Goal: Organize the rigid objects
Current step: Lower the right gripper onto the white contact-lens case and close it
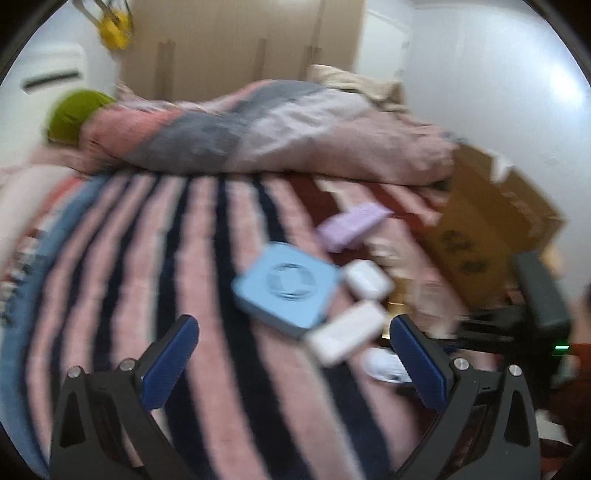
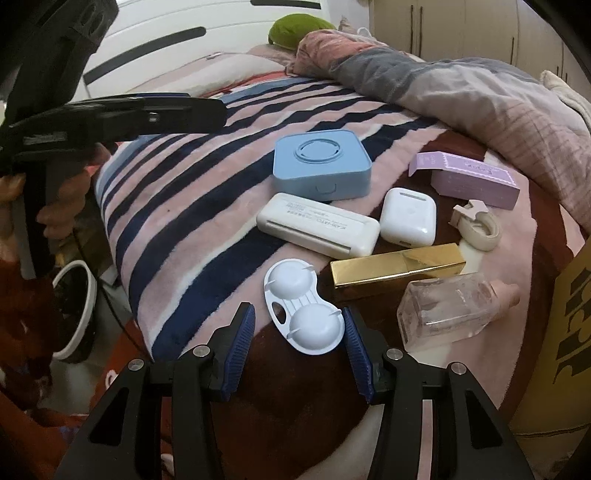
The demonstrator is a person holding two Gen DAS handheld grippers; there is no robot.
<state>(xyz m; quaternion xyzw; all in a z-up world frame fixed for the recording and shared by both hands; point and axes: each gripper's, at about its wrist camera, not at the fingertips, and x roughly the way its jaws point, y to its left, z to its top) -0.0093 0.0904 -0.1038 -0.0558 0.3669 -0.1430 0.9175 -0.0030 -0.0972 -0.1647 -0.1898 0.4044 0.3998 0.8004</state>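
Small objects lie on a striped blanket (image 2: 192, 192). A white double-domed lens case (image 2: 303, 310) sits between my right gripper's (image 2: 299, 332) blue pads; the right pad is at its edge, the left pad stands apart, so the gripper is open. Beyond lie a white flat case (image 2: 317, 225), a blue square box (image 2: 321, 166), an earbud case (image 2: 408, 216), a gold box (image 2: 397, 264), a glass bottle (image 2: 450, 310), a beige clip (image 2: 476, 225) and a lilac carton (image 2: 476, 179). My left gripper (image 1: 295, 354) hovers wide open just short of the blue box (image 1: 288, 288) and white flat case (image 1: 347, 336).
A rumpled quilt (image 2: 443, 81) and a green cushion (image 2: 295, 29) fill the far side of the bed. A cardboard box (image 1: 491, 229) stands at the right. The bed's edge drops off on the near left, with a dark white-rimmed round object (image 2: 74, 306) on the floor.
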